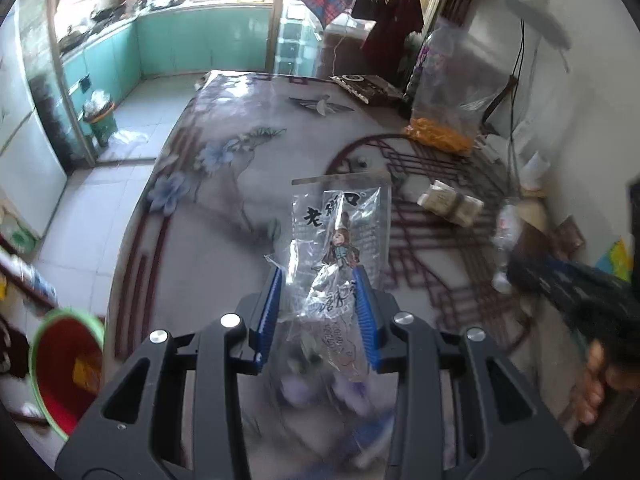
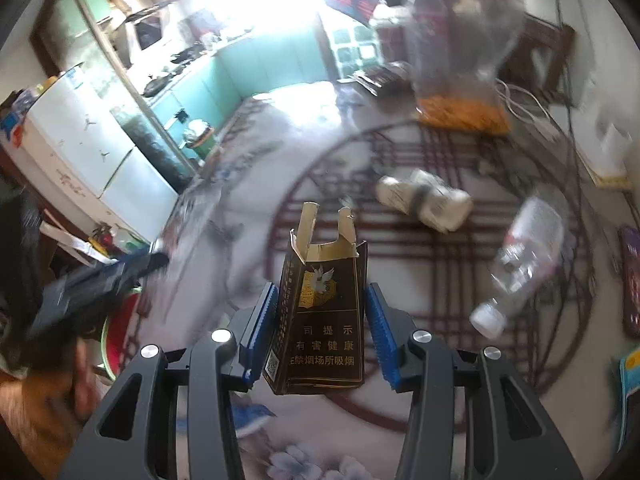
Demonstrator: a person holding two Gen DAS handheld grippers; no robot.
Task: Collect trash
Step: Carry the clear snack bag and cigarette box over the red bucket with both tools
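Note:
My left gripper (image 1: 318,276) is shut on a clear plastic snack wrapper (image 1: 340,236) with black print, held above the patterned table (image 1: 224,184). My right gripper (image 2: 320,292) is shut on an empty dark brown cigarette pack (image 2: 324,312) with its lid torn open, held above the same table (image 2: 420,360). A red bin with a green rim (image 1: 66,368) stands on the floor at the table's left; it also shows in the right wrist view (image 2: 120,328). On the table lie a crushed clear plastic bottle (image 2: 524,264) and a rolled pale packet (image 2: 428,200).
A tall clear bag with orange snacks (image 1: 444,92) and a dark packet (image 1: 368,88) stand at the table's far side. Cables and a phone (image 2: 632,280) lie at the right. A green bin (image 1: 100,116) stands on the kitchen floor.

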